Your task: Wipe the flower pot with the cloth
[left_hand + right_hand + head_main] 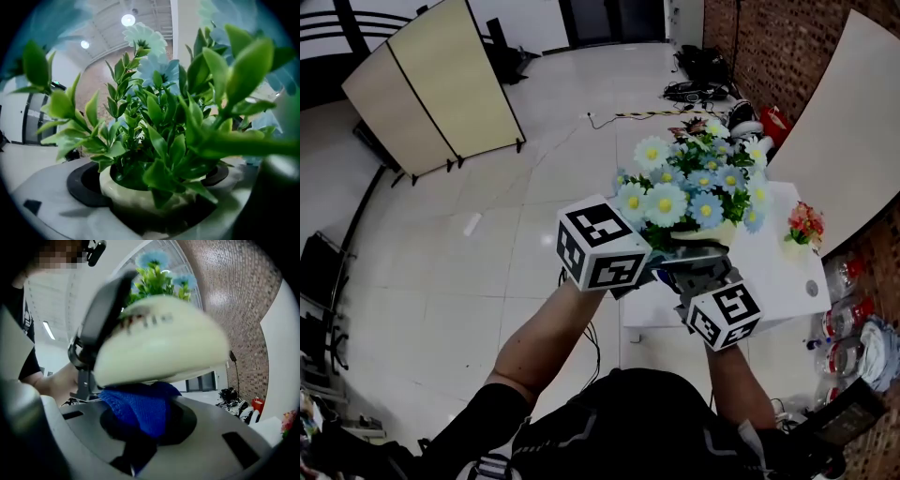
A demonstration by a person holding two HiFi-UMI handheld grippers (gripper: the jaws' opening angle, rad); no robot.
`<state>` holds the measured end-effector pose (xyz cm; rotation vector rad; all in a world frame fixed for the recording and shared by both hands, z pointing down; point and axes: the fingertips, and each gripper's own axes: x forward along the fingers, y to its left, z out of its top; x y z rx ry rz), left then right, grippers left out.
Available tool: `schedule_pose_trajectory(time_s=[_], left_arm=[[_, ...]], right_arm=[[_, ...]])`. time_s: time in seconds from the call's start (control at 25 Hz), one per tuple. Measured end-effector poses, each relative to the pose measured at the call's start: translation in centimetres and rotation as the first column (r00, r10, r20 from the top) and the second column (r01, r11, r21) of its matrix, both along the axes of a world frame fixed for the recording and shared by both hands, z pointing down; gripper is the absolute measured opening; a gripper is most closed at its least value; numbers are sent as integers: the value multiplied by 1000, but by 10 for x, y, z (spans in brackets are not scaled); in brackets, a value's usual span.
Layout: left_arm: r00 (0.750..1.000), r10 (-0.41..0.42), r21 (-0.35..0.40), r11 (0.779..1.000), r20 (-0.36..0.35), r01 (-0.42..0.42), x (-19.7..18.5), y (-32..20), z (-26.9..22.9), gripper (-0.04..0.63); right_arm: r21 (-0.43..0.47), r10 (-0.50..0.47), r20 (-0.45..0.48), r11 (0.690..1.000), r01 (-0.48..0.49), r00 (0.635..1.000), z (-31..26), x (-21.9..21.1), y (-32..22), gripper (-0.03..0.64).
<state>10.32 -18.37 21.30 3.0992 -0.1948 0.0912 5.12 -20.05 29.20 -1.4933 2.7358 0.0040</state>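
left gripper [661, 265] jaws tight on a cream round flower pot [159, 348], right gripper [701, 279] jaws tight on a blue knit cloth [140, 408] against its base

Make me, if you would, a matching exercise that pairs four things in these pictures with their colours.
Things:
1. pot
2. cloth
3. table
4. wall

Colours:
a. blue
b. brick red
c. cream
d. white

Pairs: 1-c, 2-a, 3-d, 4-b.
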Motion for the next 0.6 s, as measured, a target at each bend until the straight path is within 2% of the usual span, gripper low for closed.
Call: schedule_pose_trajectory(time_s=[0.12,0.28,0.4,0.6], left_arm=[[996,-86,4,996,13,86,0,-23,12,560],[984,-168,56,985,57,165,-4,-46,22,560],[989,-143,11,990,31,142,-4,-49,16,560],[996,-92,-22,996,20,92,7,-36,21,560]], right_arm=[[2,16,17,1000,-16,1000,7,20,18,75],[3,17,35,1000,-17,999,10,25,34,75],[3,23,41,1000,-23,999,4,18,29,75],[-1,8,63,1000,-8,998,11,15,24,75]])
